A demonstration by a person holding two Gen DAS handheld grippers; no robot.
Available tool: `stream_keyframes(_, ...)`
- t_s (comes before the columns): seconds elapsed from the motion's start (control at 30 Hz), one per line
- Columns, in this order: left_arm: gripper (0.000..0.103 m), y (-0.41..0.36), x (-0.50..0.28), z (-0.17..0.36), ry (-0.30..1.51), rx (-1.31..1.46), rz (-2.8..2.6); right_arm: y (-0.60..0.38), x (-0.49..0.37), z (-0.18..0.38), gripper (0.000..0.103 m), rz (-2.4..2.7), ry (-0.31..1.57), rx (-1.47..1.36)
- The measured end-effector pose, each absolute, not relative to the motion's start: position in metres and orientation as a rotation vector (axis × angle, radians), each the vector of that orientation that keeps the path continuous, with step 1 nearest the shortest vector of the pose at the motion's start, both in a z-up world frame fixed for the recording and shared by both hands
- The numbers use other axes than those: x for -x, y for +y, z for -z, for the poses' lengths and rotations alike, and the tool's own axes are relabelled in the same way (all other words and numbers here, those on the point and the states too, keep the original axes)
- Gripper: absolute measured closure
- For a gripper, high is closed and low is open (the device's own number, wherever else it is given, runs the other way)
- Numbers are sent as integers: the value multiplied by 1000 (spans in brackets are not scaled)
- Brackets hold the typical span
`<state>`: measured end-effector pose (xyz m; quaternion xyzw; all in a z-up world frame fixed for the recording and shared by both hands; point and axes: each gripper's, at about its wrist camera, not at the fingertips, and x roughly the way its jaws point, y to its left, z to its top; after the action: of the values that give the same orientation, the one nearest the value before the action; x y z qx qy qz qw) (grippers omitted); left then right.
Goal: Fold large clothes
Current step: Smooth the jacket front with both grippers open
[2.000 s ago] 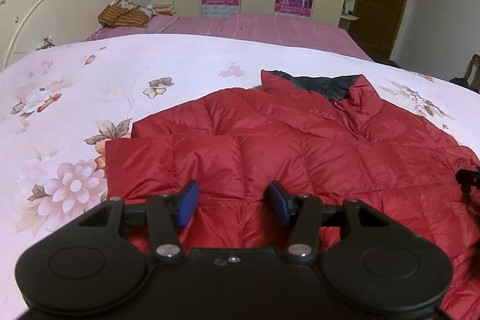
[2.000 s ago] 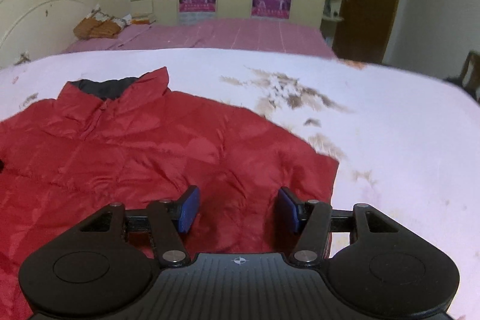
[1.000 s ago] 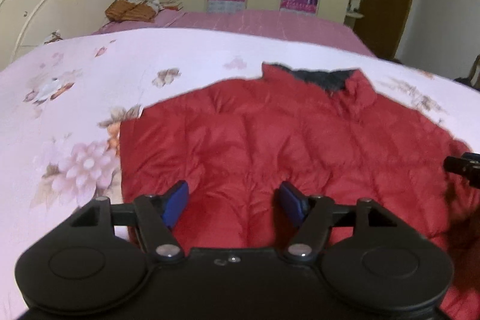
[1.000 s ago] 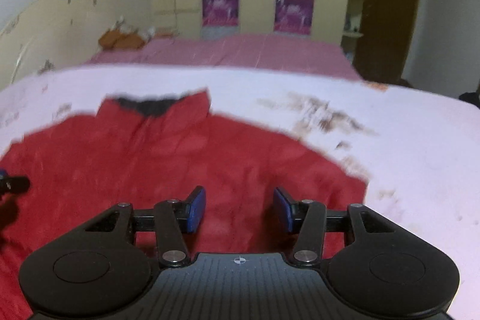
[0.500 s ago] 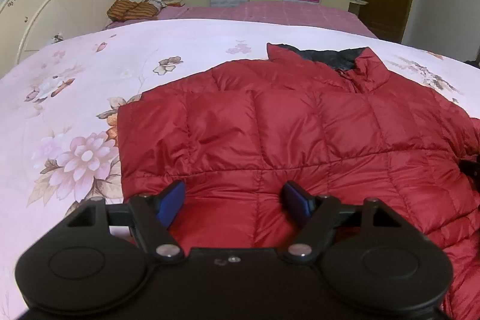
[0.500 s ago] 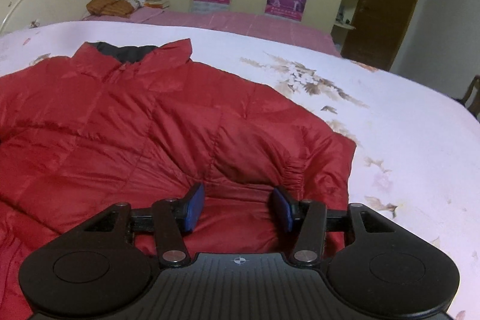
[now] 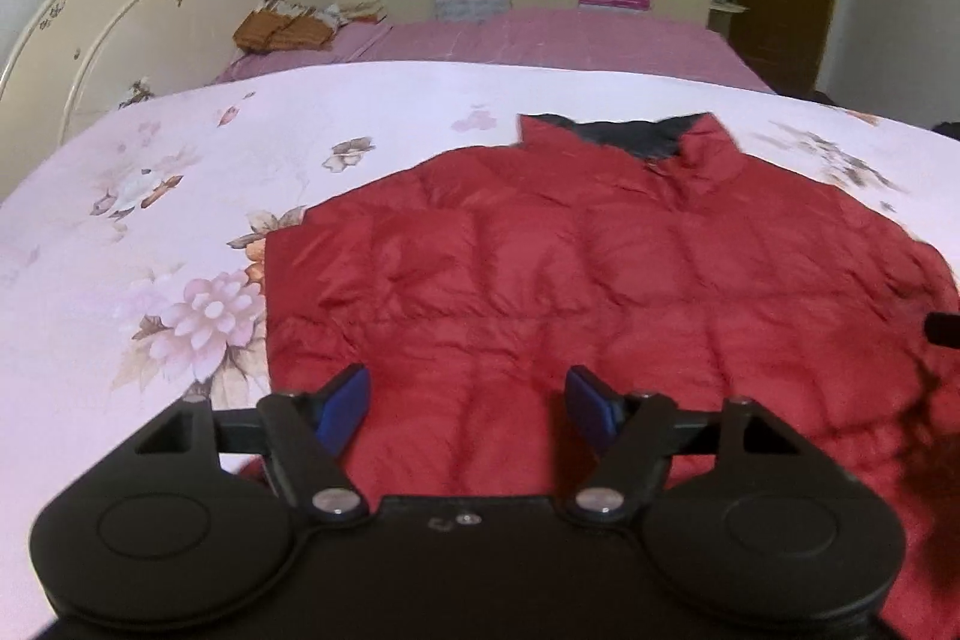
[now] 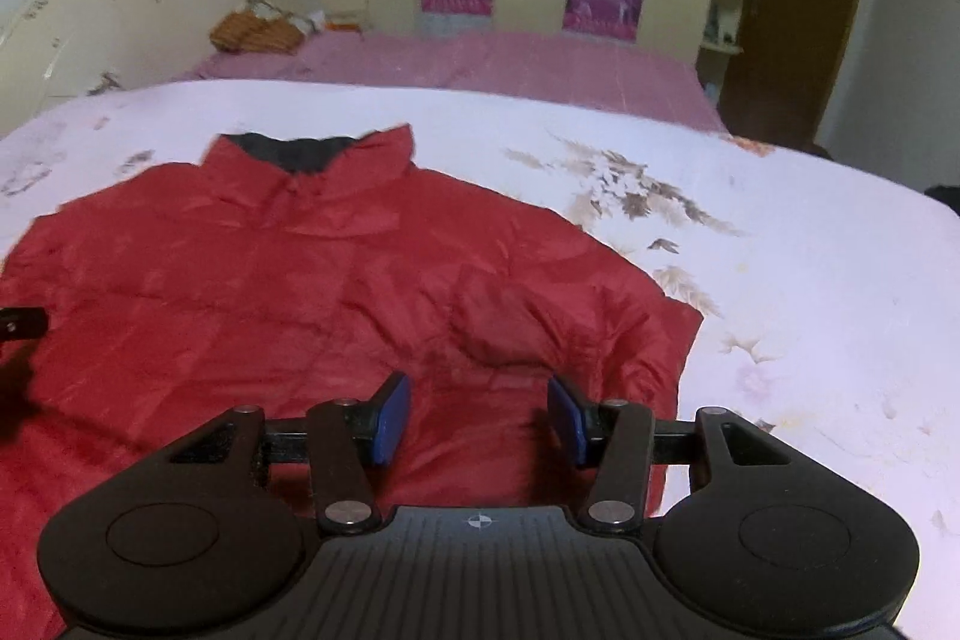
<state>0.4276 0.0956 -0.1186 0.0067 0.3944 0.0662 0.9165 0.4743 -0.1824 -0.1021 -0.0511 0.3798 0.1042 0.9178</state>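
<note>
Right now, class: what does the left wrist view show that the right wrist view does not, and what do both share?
Left wrist only: the jacket's left edge beside a large pink flower print. Right wrist only: the right sleeve folded inward. Both: the red down jacket, its dark collar lining, the floral bedspread, and open jaws holding nothing.

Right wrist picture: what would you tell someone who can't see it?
A red puffy jacket lies flat on a flowery bedspread, collar away from the camera. The open right tongs hover over its right edge.
</note>
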Motion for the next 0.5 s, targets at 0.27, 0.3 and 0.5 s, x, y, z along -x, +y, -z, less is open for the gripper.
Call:
stream_keyframes(0.27,29,87,-408,144,835,-12,-178,-192,-450,131,53,-212,828,162)
stream_keyframes(0.3,29,87,-408,145,836,-11,-186,-194,-452,135,53,-213,840,153)
stream_keyframes(0.5,30,85,-393,132,843,6,-205,-201,-442,125,53,-234,829,116)
